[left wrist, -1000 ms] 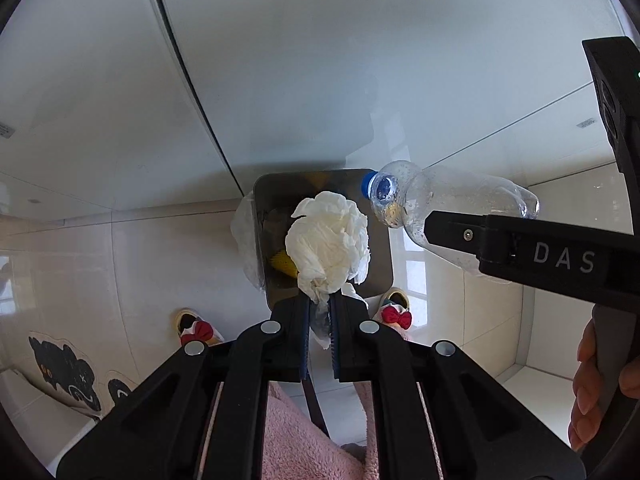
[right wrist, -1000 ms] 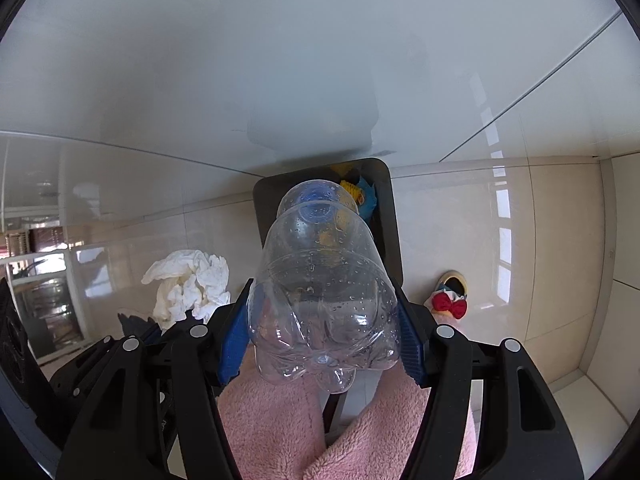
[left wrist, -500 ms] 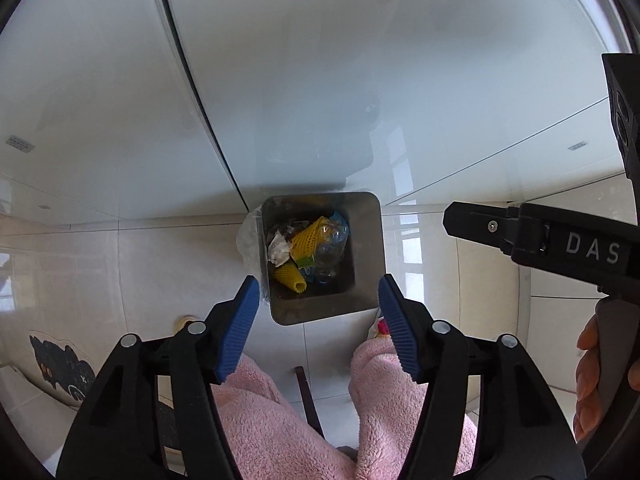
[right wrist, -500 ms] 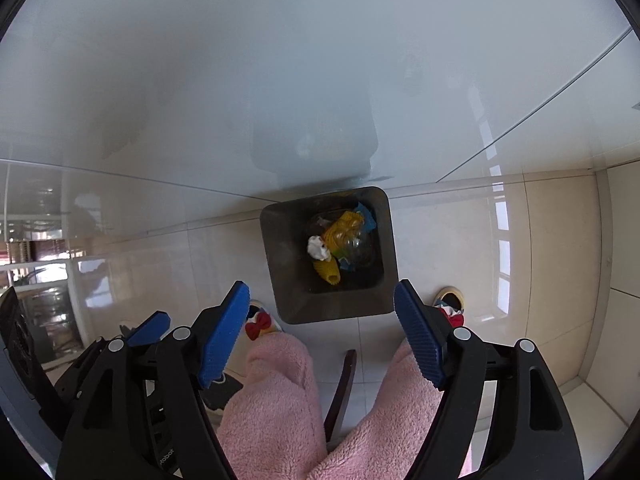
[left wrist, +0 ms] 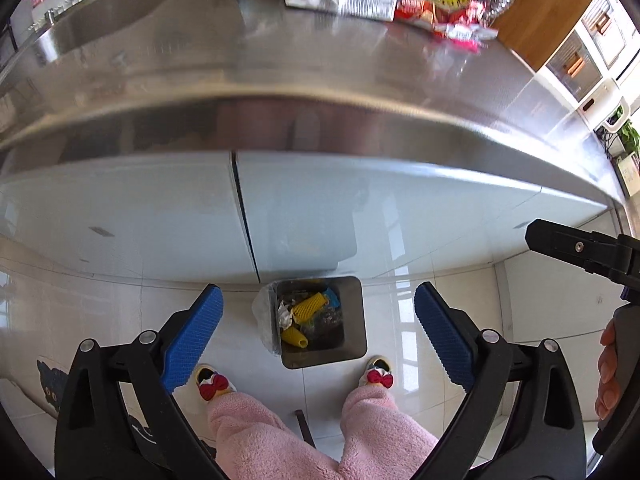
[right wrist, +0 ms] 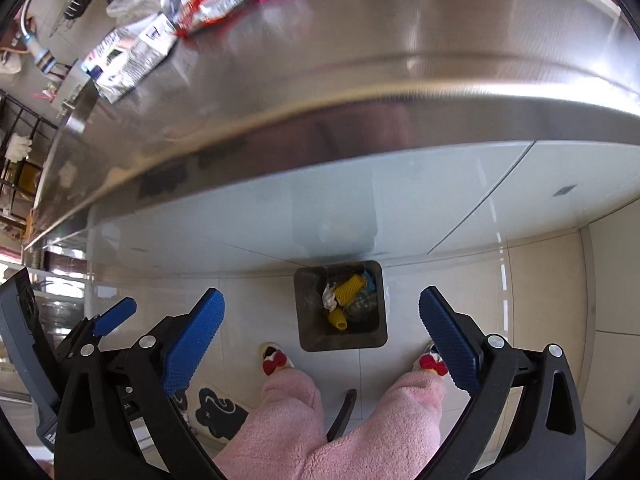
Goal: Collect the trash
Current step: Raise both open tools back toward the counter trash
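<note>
So the trash bin [left wrist: 320, 322] sits on the floor right between the person's slippers, and in both wrist views it shows up in the gap between the jaws, far below them. Makes sense: it's parked at the foot of the cabinet so stuff can just be dropped straight down. Inside you can see yellow mesh sleeves, a white tissue wad [left wrist: 284, 316] and a clear bottle [right wrist: 360, 302].

The left gripper [left wrist: 318, 340] and right gripper [right wrist: 322, 340] both have their jaws spread wide with nothing between them.

A second ago the left one pinched the tissue and the right one clamped the bottle; the jaws have just been opening, and both views now take in the steel countertop [left wrist: 280, 64] with more wrappers [left wrist: 440, 12] waiting.
</note>
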A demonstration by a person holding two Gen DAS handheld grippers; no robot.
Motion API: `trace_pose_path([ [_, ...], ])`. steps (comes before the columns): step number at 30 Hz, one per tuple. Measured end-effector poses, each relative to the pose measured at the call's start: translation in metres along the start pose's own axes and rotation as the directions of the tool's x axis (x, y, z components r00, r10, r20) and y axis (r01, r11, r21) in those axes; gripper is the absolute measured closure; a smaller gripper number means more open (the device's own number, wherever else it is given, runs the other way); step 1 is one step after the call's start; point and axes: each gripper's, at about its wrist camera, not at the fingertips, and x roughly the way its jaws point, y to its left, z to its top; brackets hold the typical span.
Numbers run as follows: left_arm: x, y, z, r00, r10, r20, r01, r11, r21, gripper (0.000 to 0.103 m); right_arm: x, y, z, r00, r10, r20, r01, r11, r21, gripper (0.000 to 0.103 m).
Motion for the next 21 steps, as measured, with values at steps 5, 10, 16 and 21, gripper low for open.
trace_pose_path([
  [5,-0.041,0.0,0.036,0.996,0.004,0.087,-0.004,1.0,-0.002,0.011,-0.035,0.007,0.025,0.997,0.011,0.075,-0.011,1.0,-0.002,0.003],
  [10,-0.062,0.001,0.065,0.988,0.012,0.154,-0.012,1.0,-0.002,0.01,-0.063,0.019,0.058,0.987,0.015,0.158,-0.012,1.0,-0.02,0.003],
  [16,-0.069,-0.001,0.107,0.978,0.027,0.205,-0.028,1.0,0.001,0.008,-0.073,0.021,0.096,0.977,0.028,0.211,-0.03,1.0,0.005,0.003],
  [21,-0.057,-0.017,0.135,0.977,0.024,0.213,-0.029,0.999,0.022,0.008,-0.065,0.028,0.126,0.973,0.051,0.224,-0.057,0.998,0.02,0.017],
])
